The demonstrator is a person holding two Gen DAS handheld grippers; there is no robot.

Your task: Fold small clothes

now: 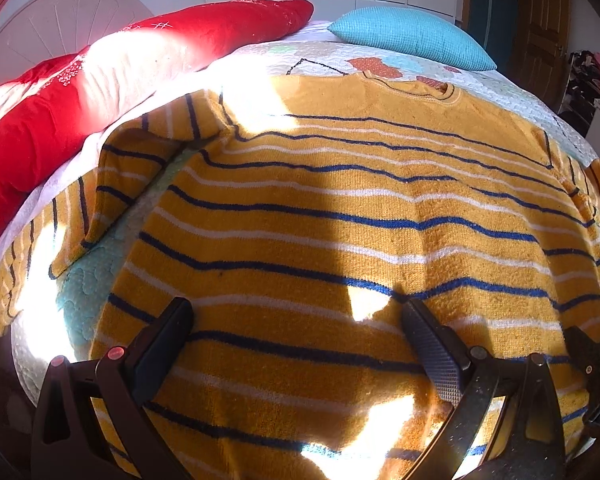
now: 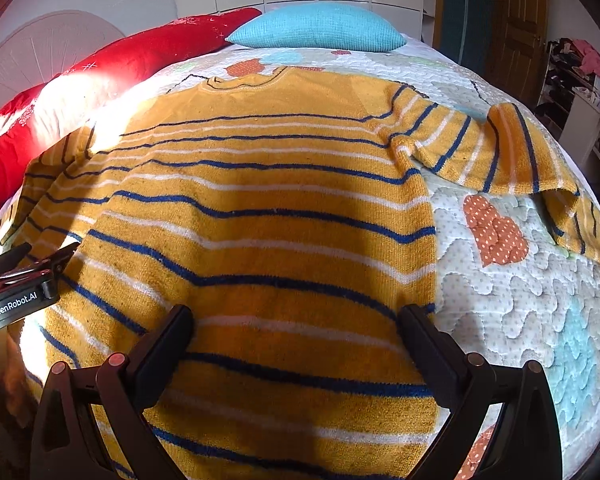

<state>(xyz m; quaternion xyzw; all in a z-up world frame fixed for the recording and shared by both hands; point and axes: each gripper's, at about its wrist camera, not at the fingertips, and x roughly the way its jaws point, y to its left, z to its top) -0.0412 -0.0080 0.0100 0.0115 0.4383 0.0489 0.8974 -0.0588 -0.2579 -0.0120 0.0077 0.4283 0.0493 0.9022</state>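
Observation:
A yellow sweater (image 1: pixel 320 208) with blue and white stripes lies flat on the quilted bedspread (image 2: pixel 520 312), collar at the far end. Its left sleeve (image 1: pixel 100 200) is bent beside the body. Its right sleeve (image 2: pixel 512 152) stretches out to the right with a fold. My left gripper (image 1: pixel 296 316) is open and empty, hovering over the sweater's lower left part. My right gripper (image 2: pixel 296 316) is open and empty over the sweater's lower right part, its right finger near the sweater's side edge. The left gripper shows at the left edge of the right wrist view (image 2: pixel 32 268).
A red pillow (image 1: pixel 100 80) lies along the bed's left side by a white headboard (image 1: pixel 60 20). A turquoise pillow (image 2: pixel 320 28) sits at the far end. White cupboards and a wooden door (image 2: pixel 516 16) stand behind; a cluttered shelf (image 2: pixel 580 80) is at the right.

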